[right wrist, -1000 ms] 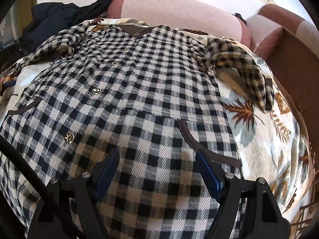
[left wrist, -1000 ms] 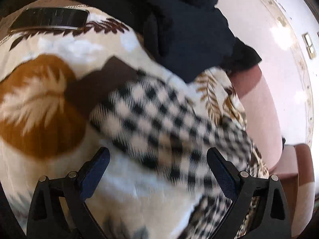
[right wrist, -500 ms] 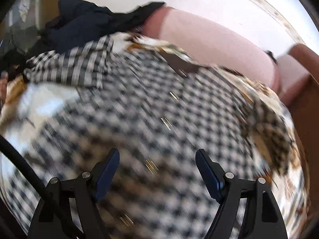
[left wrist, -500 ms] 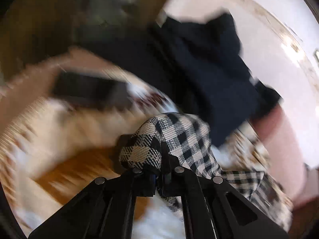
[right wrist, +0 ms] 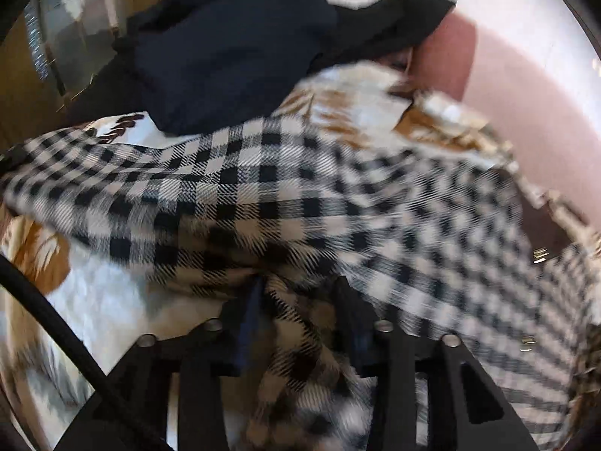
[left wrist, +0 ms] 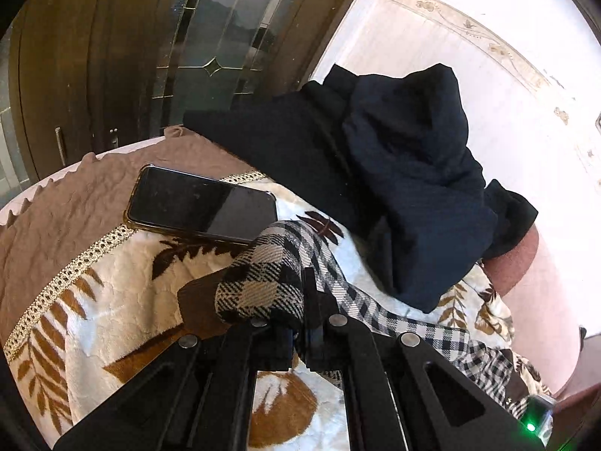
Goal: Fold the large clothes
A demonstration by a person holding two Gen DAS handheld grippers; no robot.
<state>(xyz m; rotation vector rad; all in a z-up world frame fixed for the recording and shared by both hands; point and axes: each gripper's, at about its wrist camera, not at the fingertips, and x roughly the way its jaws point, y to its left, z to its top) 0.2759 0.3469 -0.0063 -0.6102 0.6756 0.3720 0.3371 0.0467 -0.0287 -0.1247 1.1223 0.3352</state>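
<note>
A black-and-white checked shirt (right wrist: 375, 203) lies on a leaf-patterned blanket (left wrist: 112, 293). My left gripper (left wrist: 300, 300) is shut on the cuff end of the shirt's sleeve (left wrist: 270, 274) and holds it just above the blanket; the sleeve trails off to the right. My right gripper (right wrist: 296, 300) has narrowed around a bunched fold of the shirt (right wrist: 293, 323) near its shoulder; the view is blurred and the cloth fills the gap between the fingers.
A black phone (left wrist: 199, 206) lies on the blanket just beyond the held sleeve. A pile of dark navy clothes (left wrist: 394, 173) sits at the back against a pink sofa back (right wrist: 526, 82). A wooden door with glass (left wrist: 150, 37) stands behind.
My left gripper closed on the sleeve and lifted it toward the phone. My right gripper moved up the shirt toward the shoulder and closed in on a fold of it.
</note>
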